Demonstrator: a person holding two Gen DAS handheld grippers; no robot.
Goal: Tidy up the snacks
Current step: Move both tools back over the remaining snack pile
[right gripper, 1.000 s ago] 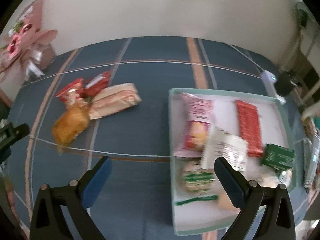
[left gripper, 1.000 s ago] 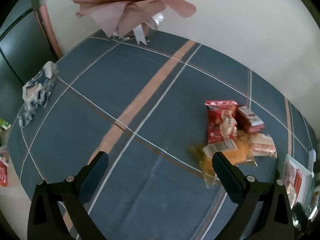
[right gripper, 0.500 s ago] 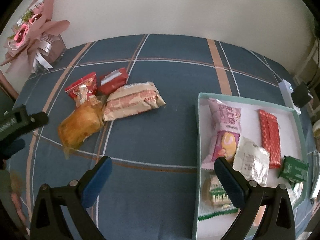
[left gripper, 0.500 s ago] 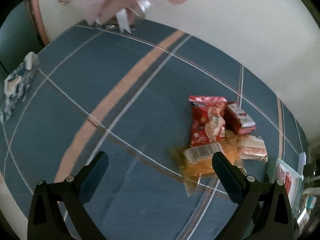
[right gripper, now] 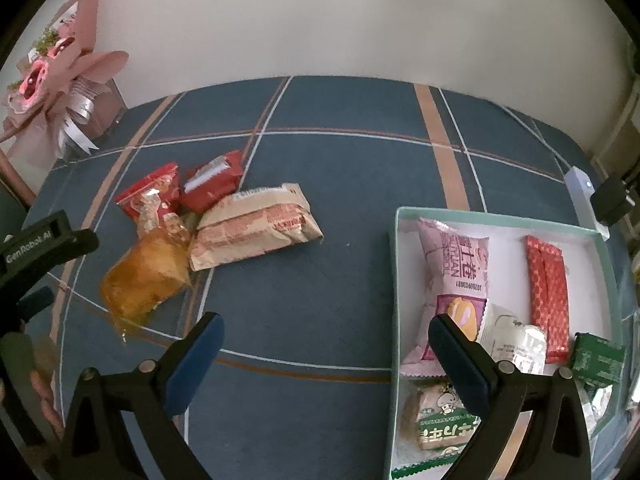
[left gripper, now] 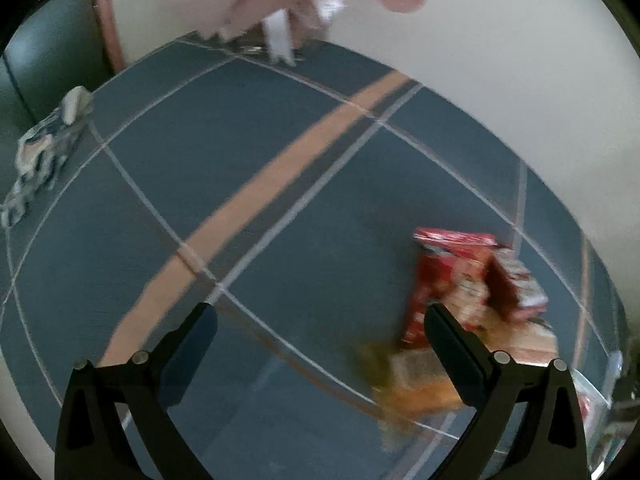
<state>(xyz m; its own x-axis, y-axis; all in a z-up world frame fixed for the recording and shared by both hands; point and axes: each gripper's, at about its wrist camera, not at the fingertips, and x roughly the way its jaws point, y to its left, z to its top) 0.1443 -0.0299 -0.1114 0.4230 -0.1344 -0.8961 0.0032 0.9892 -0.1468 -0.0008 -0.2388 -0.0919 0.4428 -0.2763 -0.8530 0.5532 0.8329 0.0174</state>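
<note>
Loose snacks lie in a pile on the blue plaid cloth: an orange packet (right gripper: 146,278), a red packet (right gripper: 150,194), a small red box-like packet (right gripper: 212,182) and a tan wrapped bar (right gripper: 256,226). A pale green tray (right gripper: 496,216) at the right holds several snacks, among them a pink packet (right gripper: 456,276) and a red bar (right gripper: 548,292). My right gripper (right gripper: 326,346) is open and empty, above the cloth between pile and tray. My left gripper (left gripper: 320,332) is open and empty; the blurred pile (left gripper: 460,320) lies by its right finger.
A pink bouquet (right gripper: 60,80) stands at the back left by the wall. A blue-white crumpled pack (left gripper: 44,152) lies at the cloth's left edge. A white power strip (right gripper: 584,196) and black plug sit beyond the tray.
The left gripper has moved toward the snack pile, which now sits lower and closer to its right finger. The right gripper has shifted left and back from above the tray.
</note>
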